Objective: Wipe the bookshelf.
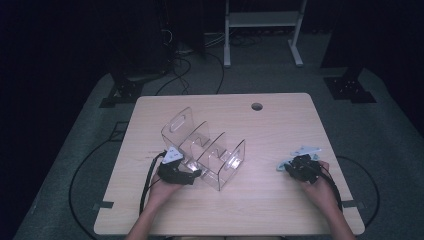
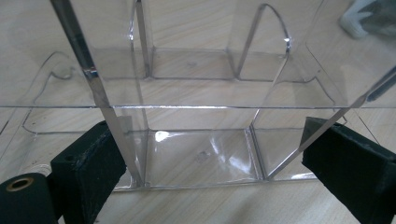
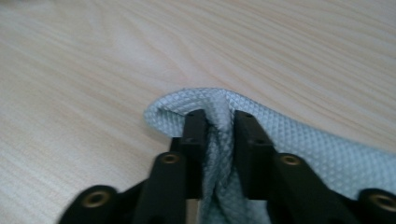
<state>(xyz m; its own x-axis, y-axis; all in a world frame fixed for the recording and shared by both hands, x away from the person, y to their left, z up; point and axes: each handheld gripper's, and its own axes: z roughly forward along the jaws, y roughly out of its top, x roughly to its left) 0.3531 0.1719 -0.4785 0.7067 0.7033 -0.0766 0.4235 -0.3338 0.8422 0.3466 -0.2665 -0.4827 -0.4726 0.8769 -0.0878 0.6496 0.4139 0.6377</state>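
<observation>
A clear acrylic organizer (image 1: 207,152) stands on the pale wooden tabletop (image 1: 260,210), set at a slant to its edges. Upright see-through walls split it into a row of open compartments, and the tallest end wall, farthest from the person, has a slot-shaped handle cut through it. In the left gripper view, the wood grain shows straight through the organizer's (image 2: 201,116) floor and walls; the compartments hold nothing, only glints of light on the floor panels.

The left tool (image 1: 192,175) sits at the organizer's near end, on the person's side. In the left gripper view its two black jaws stand apart, one on either side of the nearest compartment; the left jaw lies right against a wall edge, the right one close beside the outer wall, and whether the pads actually press on the plastic cannot be told.

To the right of the organizer and well apart from it, the right tool (image 1: 286,167) rests low over the tabletop, with a pale blue-grey cloth (image 1: 282,166) at its tip. In the right gripper view the jaws are drawn close together, clamped on a bunched fold of the cloth (image 3: 219,140), whose waffle-textured fabric spreads out flat on the wood behind the right jaw.
</observation>
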